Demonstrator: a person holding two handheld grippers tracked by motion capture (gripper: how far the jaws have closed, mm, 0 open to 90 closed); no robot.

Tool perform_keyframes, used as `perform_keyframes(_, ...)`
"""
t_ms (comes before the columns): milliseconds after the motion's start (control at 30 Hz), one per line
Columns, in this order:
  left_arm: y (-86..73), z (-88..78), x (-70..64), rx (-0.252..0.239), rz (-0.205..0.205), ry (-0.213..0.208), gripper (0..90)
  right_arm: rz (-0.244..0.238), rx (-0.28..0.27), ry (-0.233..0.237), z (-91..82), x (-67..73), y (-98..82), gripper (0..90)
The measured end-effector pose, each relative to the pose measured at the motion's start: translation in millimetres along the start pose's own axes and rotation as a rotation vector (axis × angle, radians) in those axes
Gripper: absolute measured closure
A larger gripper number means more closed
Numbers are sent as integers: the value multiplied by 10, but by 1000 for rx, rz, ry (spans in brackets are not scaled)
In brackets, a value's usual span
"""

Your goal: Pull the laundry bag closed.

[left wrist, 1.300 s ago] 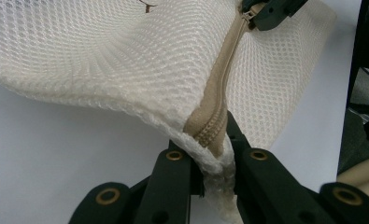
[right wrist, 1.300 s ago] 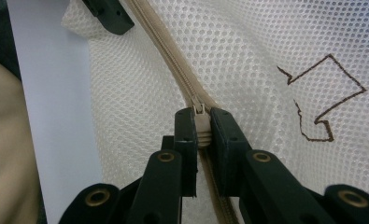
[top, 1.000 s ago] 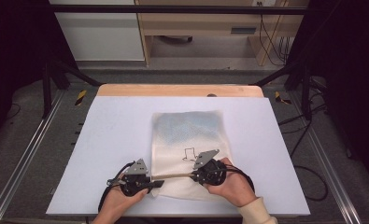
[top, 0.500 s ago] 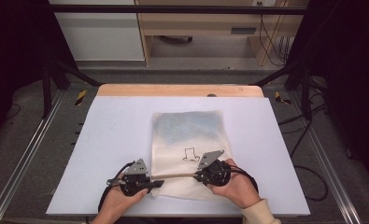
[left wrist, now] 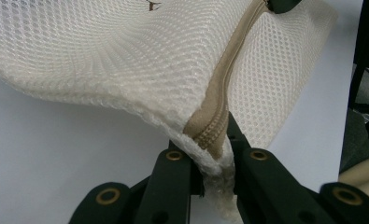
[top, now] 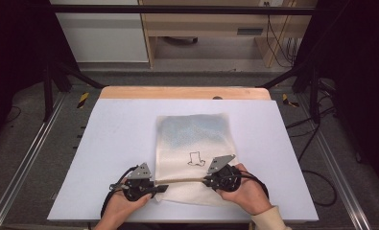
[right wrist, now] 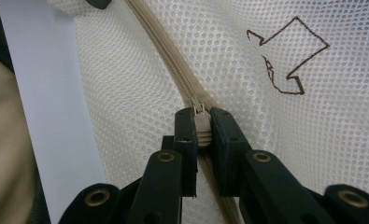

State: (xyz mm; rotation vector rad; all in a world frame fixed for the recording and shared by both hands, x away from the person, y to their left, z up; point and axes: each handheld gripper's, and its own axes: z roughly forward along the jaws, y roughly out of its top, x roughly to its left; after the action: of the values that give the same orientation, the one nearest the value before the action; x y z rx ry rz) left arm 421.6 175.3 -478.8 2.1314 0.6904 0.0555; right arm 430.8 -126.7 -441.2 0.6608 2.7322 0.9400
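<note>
Near the table's front edge: left gripper [left wrist: 209,161] pinching mesh bag [top: 193,143] tight, right gripper [right wrist: 202,133] pinching zipper pull [right wrist: 200,112], ready for sliding.

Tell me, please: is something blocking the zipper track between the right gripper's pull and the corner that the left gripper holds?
Nothing visible does. The right gripper pinches the zipper pull, and the tan zipper runs bare across the mesh bag to the left gripper.

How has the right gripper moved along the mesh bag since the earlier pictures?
Yes. In the high view the right gripper has slid right along the zip, away from the drawn figure on the mesh bag, towards the table's right side.
</note>
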Motion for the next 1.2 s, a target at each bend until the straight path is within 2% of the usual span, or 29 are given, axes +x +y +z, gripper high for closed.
perform_keyframes(1200, 4, -8, 1, 0, 3, 1, 844, 28, -13, -5, -76, -27, -114, 819)
